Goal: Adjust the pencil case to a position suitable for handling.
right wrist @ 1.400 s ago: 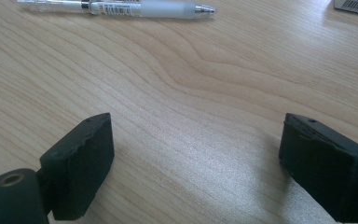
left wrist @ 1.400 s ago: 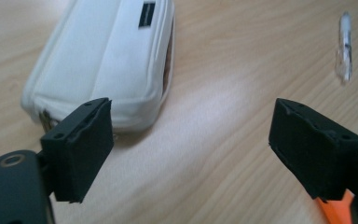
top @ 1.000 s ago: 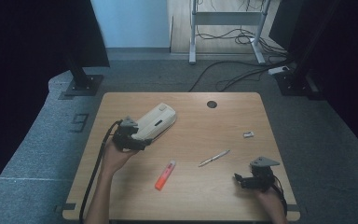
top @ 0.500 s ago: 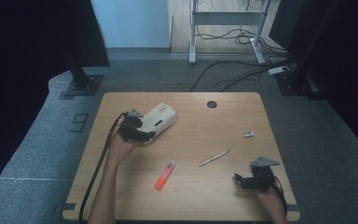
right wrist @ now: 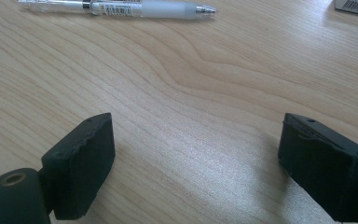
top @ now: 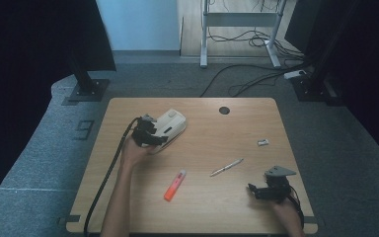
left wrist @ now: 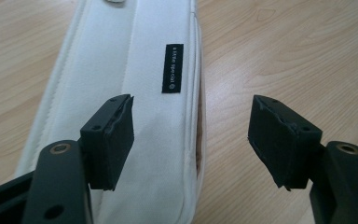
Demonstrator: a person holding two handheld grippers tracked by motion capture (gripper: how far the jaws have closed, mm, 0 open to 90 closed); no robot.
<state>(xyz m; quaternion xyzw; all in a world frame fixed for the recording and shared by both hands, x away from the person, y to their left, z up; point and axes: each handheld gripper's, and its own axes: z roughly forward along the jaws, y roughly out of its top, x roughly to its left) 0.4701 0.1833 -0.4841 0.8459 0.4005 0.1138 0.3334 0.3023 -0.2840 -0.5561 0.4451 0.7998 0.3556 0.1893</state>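
Black pads of the left gripper (left wrist: 193, 140) are spread, having just been closing, and are not yet pressed on anything. White pencil case (left wrist: 135, 102) is seen partly between them: one pad over its top, the other beside its edge above bare table (left wrist: 284, 51). Right gripper (right wrist: 196, 163) is held open over wood near the front right, pen (right wrist: 121, 8) well beyond it.

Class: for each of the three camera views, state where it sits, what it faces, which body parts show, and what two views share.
High view: above the table's near side, facing the wooden table; forearms, both claws.
Left gripper view: on the left claw, jaws over the white fabric pencil case.
Right gripper view: on the right claw, facing the clear ballpoint pen.
Shared: pen also in high view.
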